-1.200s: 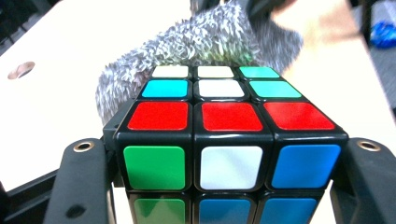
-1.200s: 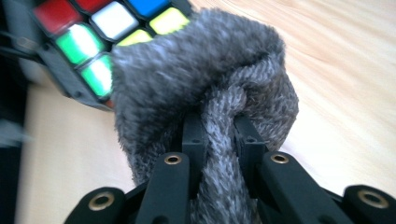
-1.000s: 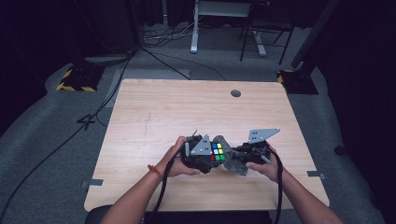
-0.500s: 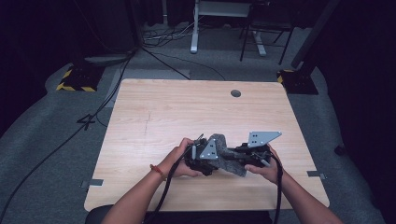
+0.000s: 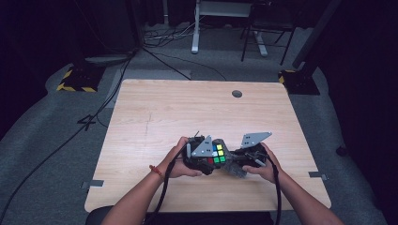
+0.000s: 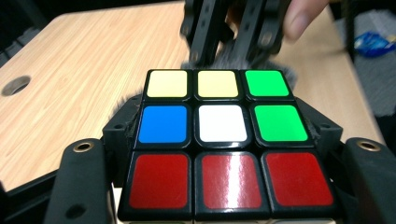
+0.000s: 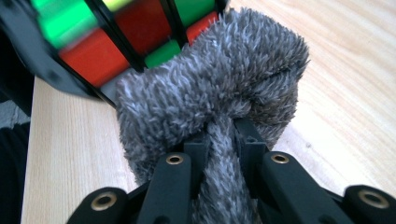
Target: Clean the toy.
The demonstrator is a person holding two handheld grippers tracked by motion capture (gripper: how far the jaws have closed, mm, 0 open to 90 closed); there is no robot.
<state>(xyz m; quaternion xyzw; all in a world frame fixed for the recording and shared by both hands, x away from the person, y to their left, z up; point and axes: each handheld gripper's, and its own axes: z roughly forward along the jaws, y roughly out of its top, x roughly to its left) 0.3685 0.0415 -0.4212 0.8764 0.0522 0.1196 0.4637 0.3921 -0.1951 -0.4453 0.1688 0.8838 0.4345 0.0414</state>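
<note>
A Rubik's cube (image 5: 217, 153) hangs just above the wooden table (image 5: 187, 112) near its front edge. My left gripper (image 5: 202, 158) is shut on it, one jaw on each side. In the left gripper view the cube (image 6: 217, 140) shows a red bottom row, then blue, white and green, then two yellow tiles and a green one. My right gripper (image 5: 238, 165) is shut on a grey fluffy cloth (image 7: 210, 98) bunched between its jaws. The cloth presses against the cube (image 7: 116, 32) on its far side, and it shows as a grey blur (image 6: 233, 63) behind the cube.
A round cable hole (image 5: 237, 93) lies near the table's far edge. Both forearms come in over the front edge, each trailing a black cable. Desk legs and a chair (image 5: 263, 33) stand on the grey floor beyond. A blue item (image 6: 373, 42) lies on the floor.
The left gripper rolled so that its grey plate covered the cube half a second ago. It has rolled back and the coloured face shows again. The right gripper stays against the cube.
</note>
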